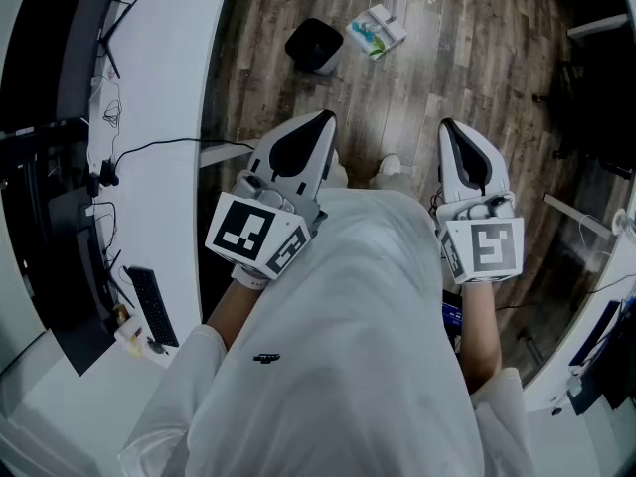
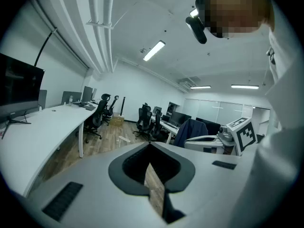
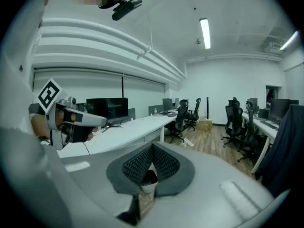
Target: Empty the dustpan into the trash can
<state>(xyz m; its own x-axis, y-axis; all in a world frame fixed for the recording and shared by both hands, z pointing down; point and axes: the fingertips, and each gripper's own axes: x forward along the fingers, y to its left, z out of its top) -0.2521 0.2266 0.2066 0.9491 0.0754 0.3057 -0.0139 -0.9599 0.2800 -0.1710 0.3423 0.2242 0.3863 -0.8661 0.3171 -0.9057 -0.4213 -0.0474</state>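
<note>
On the wood floor ahead stands a small black trash can (image 1: 315, 45). Just right of it lies a white dustpan (image 1: 376, 32) with green and blue scraps on it. I hold both grippers at waist height, well short of the two. My left gripper (image 1: 323, 119) is shut and empty, and so is my right gripper (image 1: 447, 127). In the left gripper view the jaws (image 2: 151, 146) meet with only floor showing behind them. In the right gripper view the ribbed pads (image 3: 152, 151) are pressed together. Neither gripper view shows the dustpan.
A long white desk (image 1: 159, 78) curves along my left, carrying a monitor, cables and a keyboard (image 1: 152, 306). Another desk edge (image 1: 586, 336) is at my right. My shoes (image 1: 390, 167) stand on the wood floor. Office chairs (image 3: 183, 118) and desks fill the room beyond.
</note>
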